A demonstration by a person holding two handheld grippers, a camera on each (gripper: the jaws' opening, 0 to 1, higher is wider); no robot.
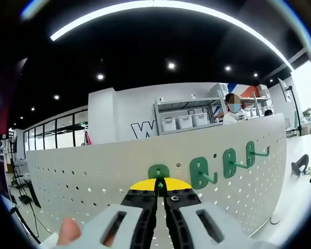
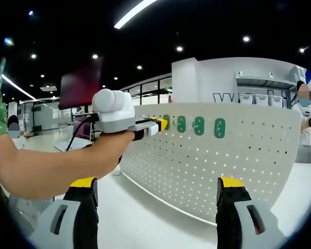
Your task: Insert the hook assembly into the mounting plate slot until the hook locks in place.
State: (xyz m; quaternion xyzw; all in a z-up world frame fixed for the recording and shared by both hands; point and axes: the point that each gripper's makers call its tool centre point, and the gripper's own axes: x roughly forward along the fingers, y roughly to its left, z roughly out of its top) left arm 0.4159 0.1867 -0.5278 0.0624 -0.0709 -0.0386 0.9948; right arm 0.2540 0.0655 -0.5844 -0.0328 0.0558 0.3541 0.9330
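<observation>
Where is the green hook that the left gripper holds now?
In the left gripper view, the green hook sits between the left gripper's shut jaws, against the white pegboard, left of three mounted hooks.

Wall lettering, left gripper view: I read a large outlined "W" on the white back wall (image 1: 140, 111), just left of the metal shelf unit (image 1: 189, 116); whatever follows it is hidden by the shelving.
Wall lettering, right gripper view: on the same wall (image 2: 217, 78) I make out dark outlined letters starting with "W"; the rest is too small and cut off for me to read.
Pegboard (image 1: 93, 171): I see no text or numbers.
Green hooks (image 1: 202, 174): I see no markings I can read.
Storage bins (image 1: 185, 121): any labels are too small to read.
</observation>
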